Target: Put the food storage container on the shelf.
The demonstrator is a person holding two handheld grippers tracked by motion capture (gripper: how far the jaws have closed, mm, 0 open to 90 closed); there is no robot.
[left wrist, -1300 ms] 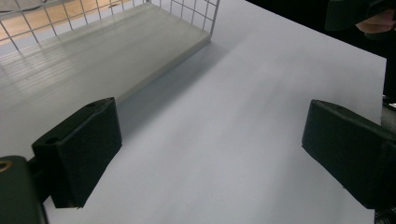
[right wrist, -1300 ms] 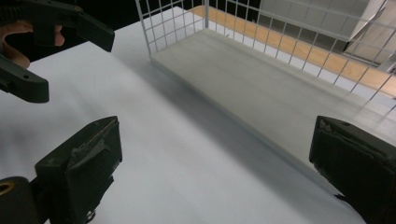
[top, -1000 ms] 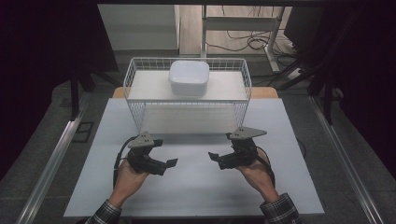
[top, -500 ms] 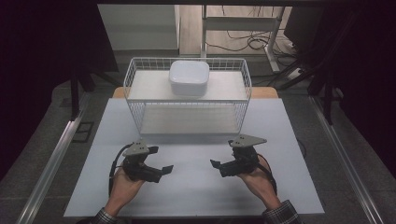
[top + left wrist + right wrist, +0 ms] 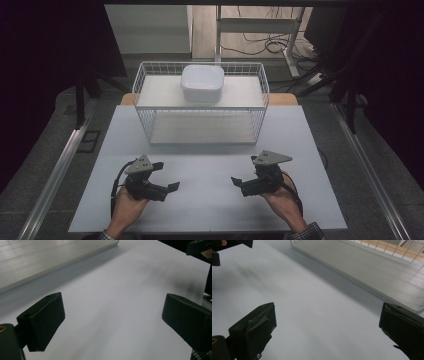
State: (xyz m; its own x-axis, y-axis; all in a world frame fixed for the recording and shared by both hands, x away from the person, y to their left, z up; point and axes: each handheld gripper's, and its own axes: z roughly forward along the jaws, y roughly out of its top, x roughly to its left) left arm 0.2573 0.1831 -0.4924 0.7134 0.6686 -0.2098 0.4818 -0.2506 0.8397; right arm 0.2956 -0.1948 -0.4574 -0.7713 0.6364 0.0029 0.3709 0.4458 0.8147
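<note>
A: What has changed just now?

B: Both hands have drawn back toward the near edge of the table [image 5: 210,200]. The left gripper [image 5: 172,186] and the right gripper [image 5: 235,181] sit lower in the high view than a second ago, well apart from the wire basket [image 5: 200,107]

A: Are they carrying anything?

B: No. In the left gripper view the jaws stand wide apart with only bare table between them, and the right gripper view shows the same, so both claws are released and empty

A: And the white box?

B: The white box [image 5: 202,82] rests on the top shelf of the basket, at the far side of the table, just where it stood in the earlier frames

A: So what does that mean for the work?

B: I judge the placing done and the hands retiring to rest; nothing near them is left to pick up
</note>
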